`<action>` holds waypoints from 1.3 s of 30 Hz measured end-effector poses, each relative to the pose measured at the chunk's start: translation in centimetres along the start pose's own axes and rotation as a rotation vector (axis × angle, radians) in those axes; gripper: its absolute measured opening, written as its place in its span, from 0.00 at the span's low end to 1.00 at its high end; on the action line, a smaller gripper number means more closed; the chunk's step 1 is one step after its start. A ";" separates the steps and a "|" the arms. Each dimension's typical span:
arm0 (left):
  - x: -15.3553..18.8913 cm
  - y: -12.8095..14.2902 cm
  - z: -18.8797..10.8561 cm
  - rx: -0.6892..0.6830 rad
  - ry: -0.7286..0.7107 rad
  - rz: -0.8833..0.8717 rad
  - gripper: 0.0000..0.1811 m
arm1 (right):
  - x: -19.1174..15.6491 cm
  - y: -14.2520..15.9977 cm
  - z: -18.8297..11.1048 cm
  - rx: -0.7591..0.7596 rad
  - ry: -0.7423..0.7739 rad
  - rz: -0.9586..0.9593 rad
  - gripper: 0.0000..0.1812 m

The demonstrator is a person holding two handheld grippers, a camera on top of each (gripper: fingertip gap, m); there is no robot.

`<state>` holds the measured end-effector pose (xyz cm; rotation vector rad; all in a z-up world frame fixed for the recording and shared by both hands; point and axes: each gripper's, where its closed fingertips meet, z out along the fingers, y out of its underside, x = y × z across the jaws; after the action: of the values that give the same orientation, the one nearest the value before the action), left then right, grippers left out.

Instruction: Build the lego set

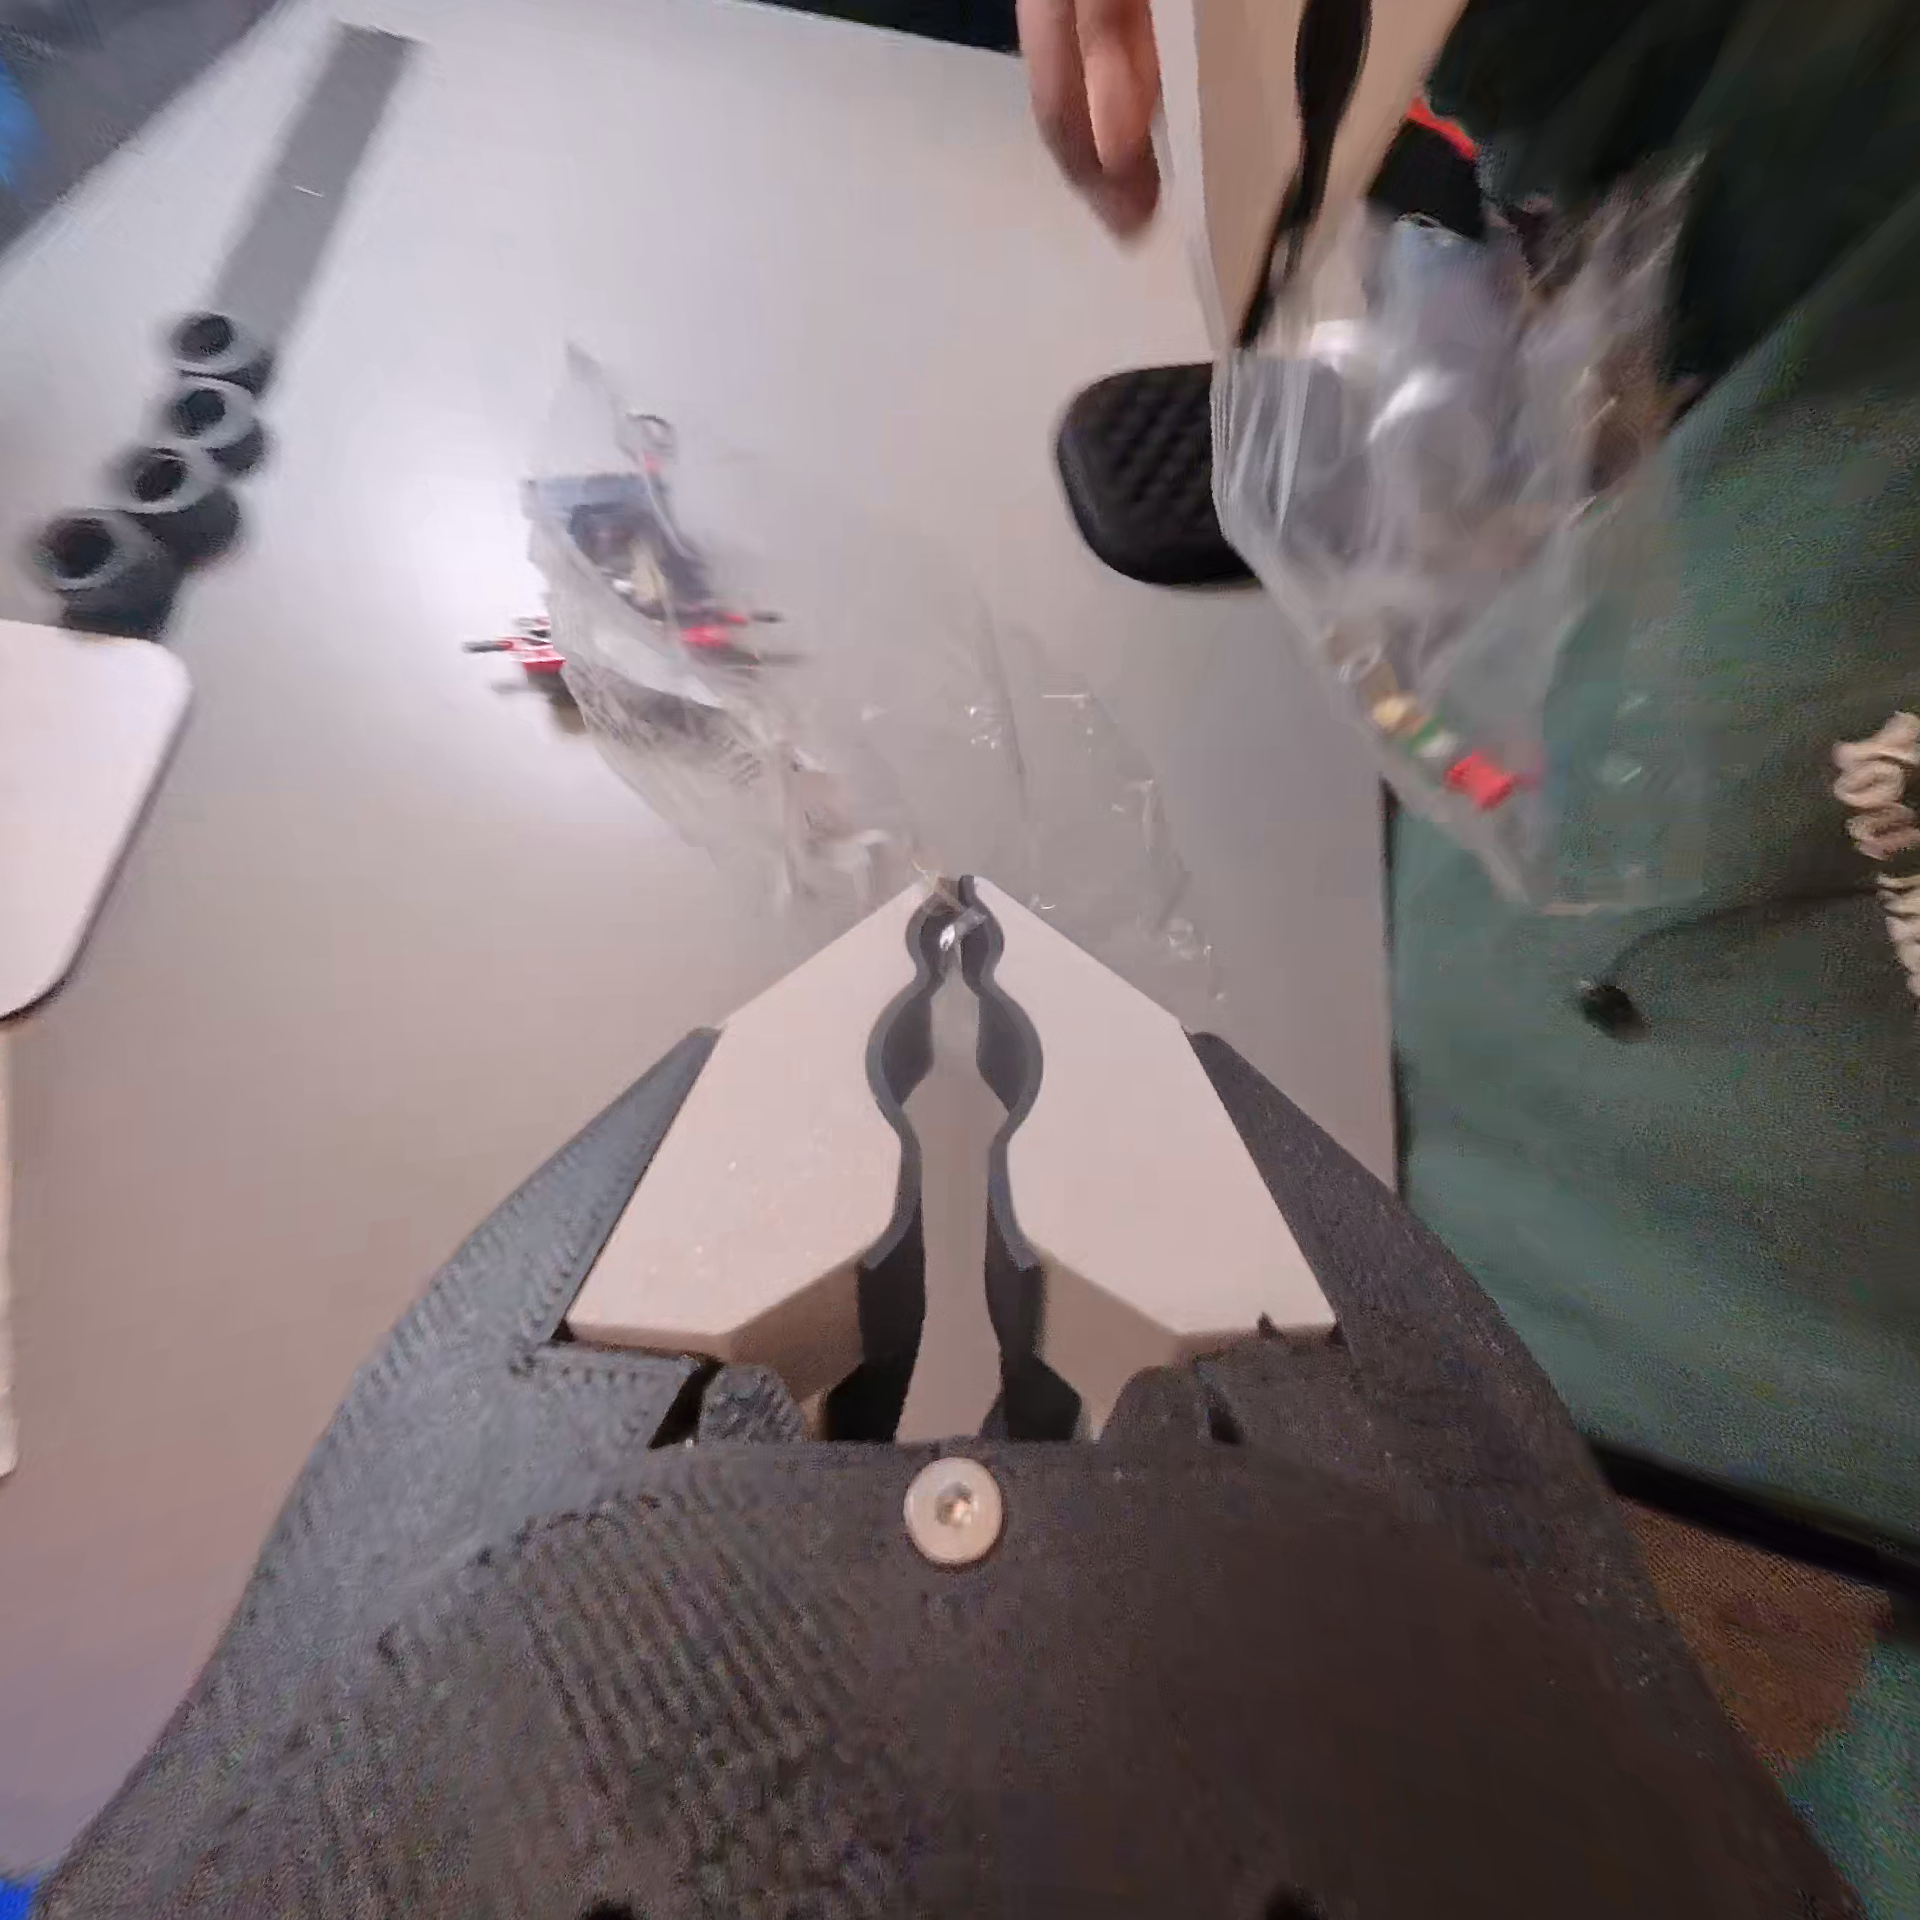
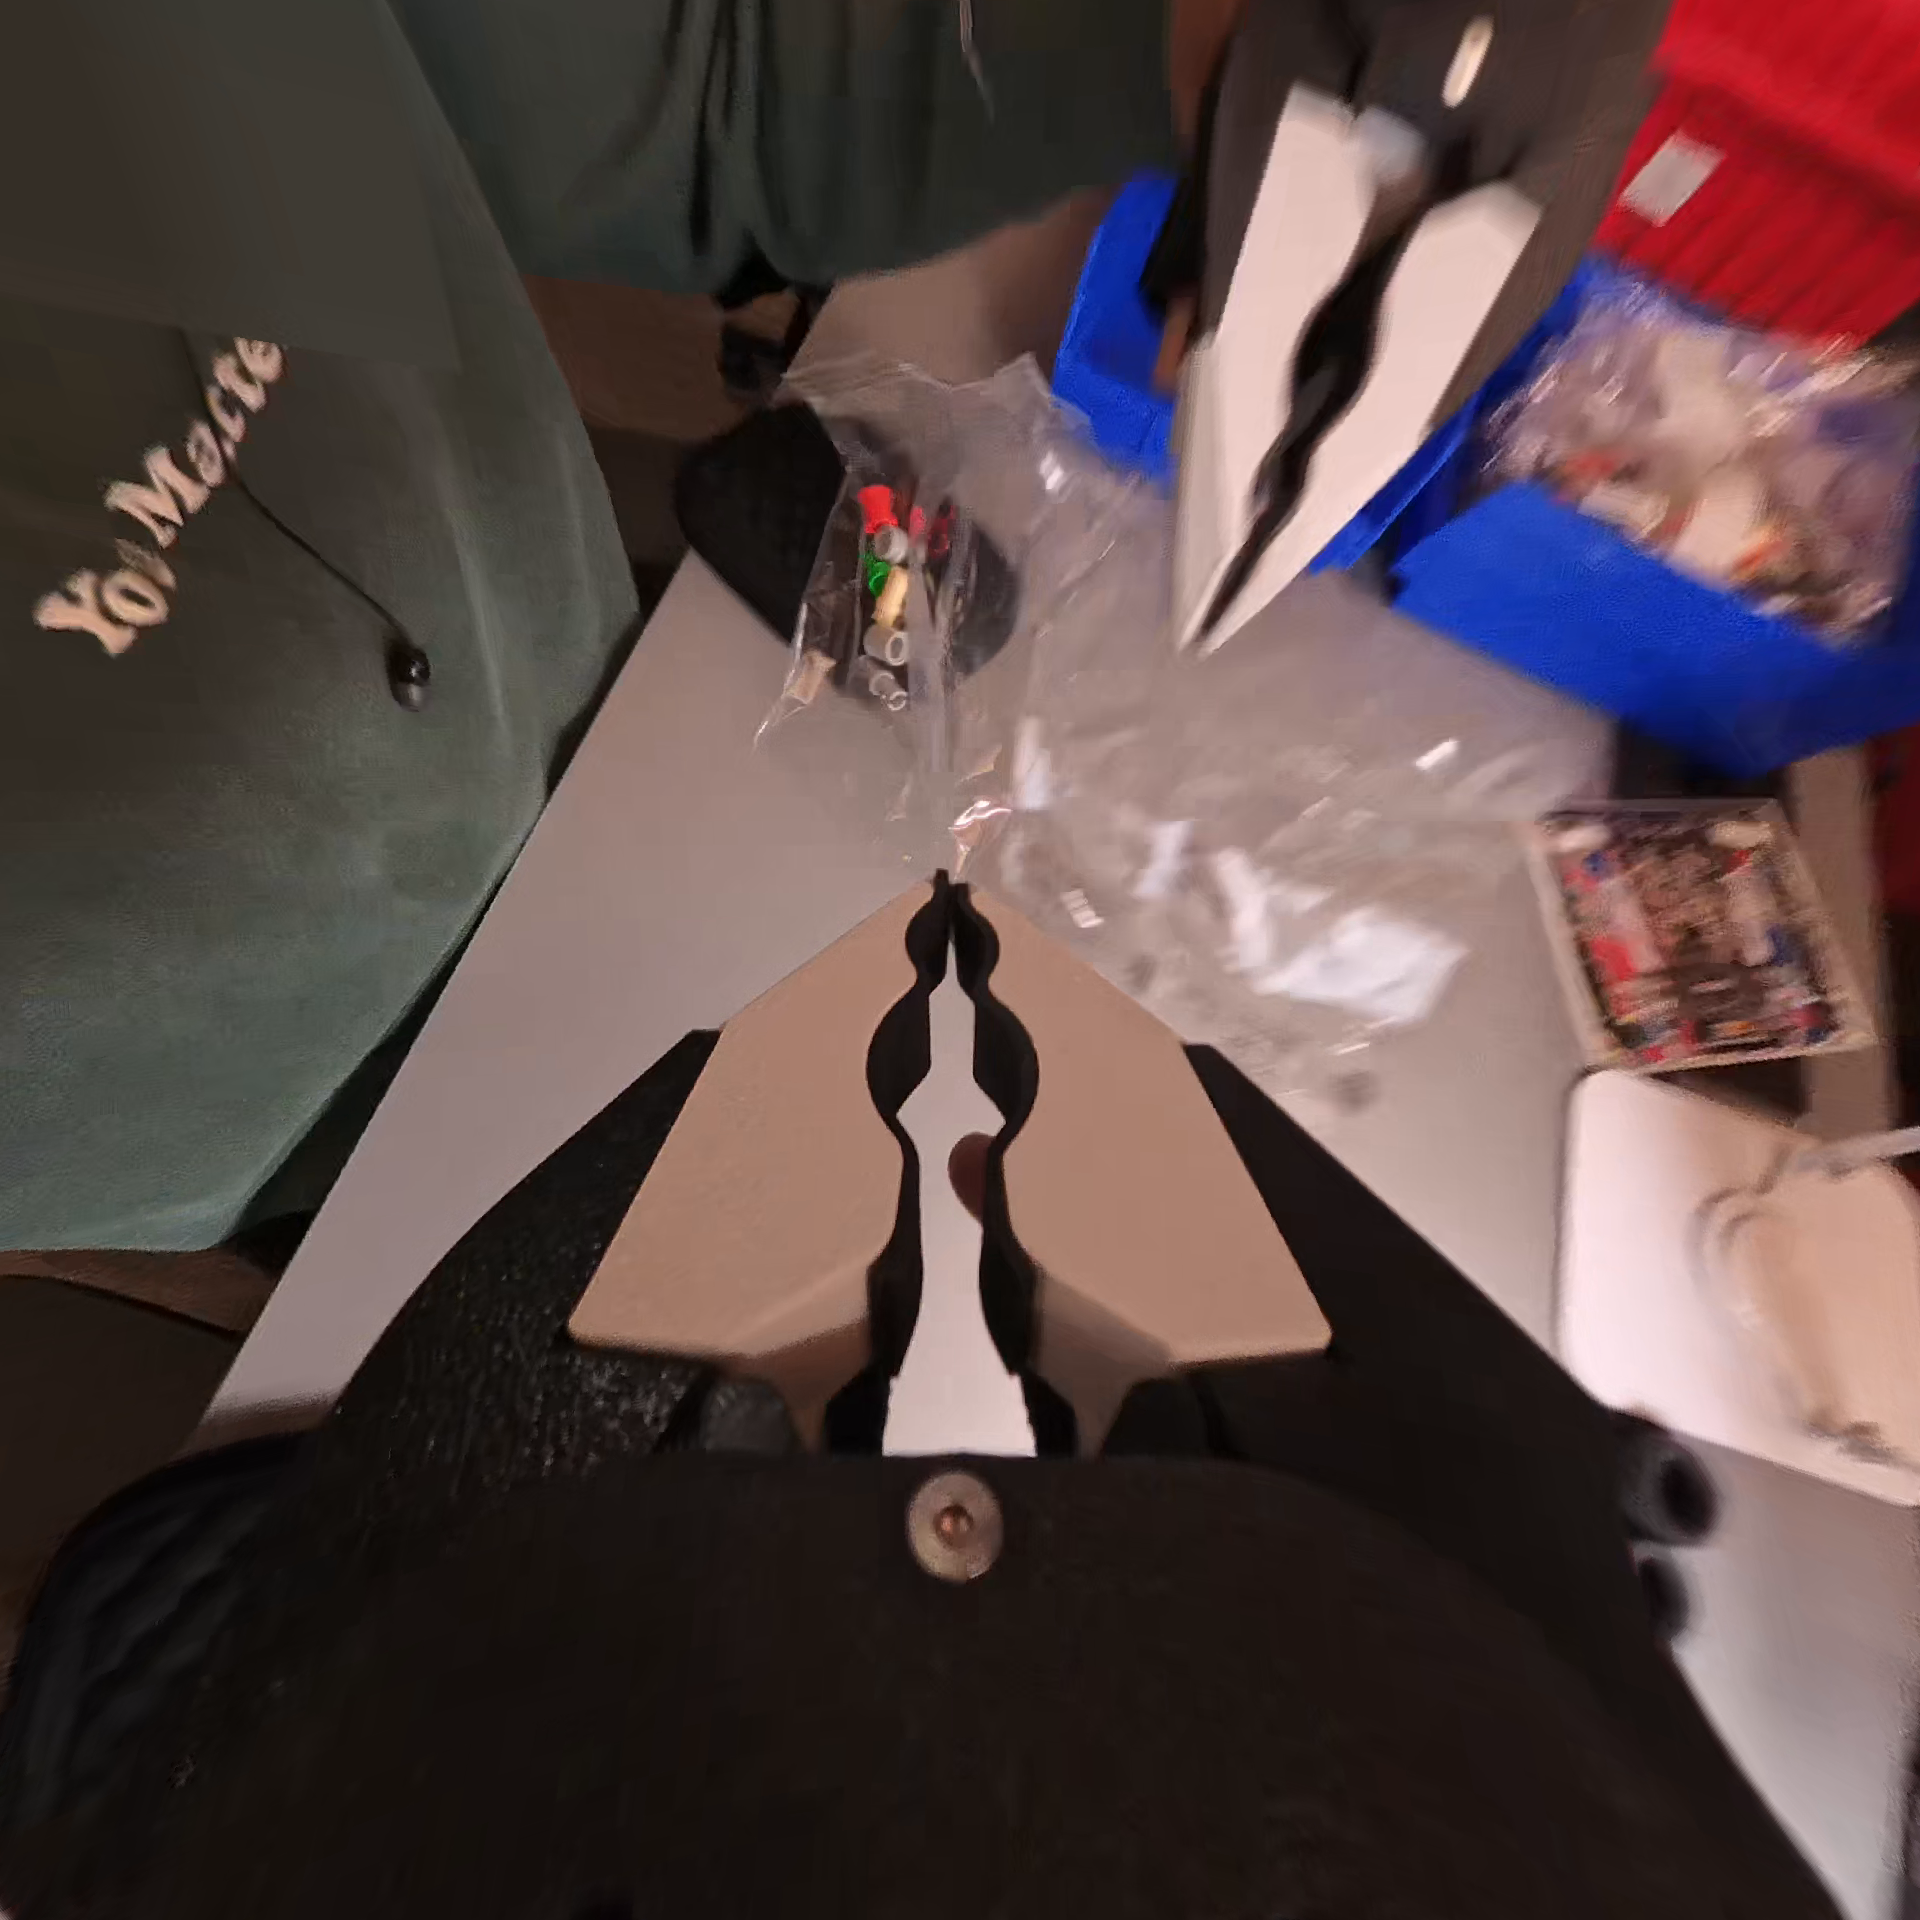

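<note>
Both grippers are up off the table [image 1: 727,260], and each has pinched plastic! The left gripper [image 1: 951,902] has its tips squeezed together on the edge of a clear bag [image 1: 1039,769] trailing forward and left of it down to the table. The right gripper [image 2: 943,896] is likewise clamped on clear film, a small bag of lego pieces [image 2: 883,582] hanging just ahead of its tips; that bag shows red, green, cream and grey bits inside. Four black tyres [image 1: 145,478] sit in a row far to the left gripper's left. One blue bin [image 2: 1558,582] holds more bagged parts beyond, and one booklet [image 2: 1694,935] lies to the right.
</note>
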<state>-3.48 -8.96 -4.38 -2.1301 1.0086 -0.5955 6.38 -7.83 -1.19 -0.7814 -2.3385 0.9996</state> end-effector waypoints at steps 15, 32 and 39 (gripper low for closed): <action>6.1 -0.3 2.5 -0.042 0.491 -0.009 0.00 | 3.8 -2.4 -0.6 -0.001 0.092 -0.148 0.00; 6.6 -0.8 3.8 -0.252 0.455 0.031 0.00 | -2.1 0.2 -0.6 -0.701 -0.291 -0.229 0.00; 7.9 -0.9 4.2 -0.220 0.478 0.045 0.00 | -2.1 0.1 1.1 -0.720 -0.299 -0.209 0.00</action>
<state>4.36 -13.22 -5.64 -2.1939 1.4315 -1.0456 7.25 -9.70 -2.34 -0.6342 -3.0066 0.1656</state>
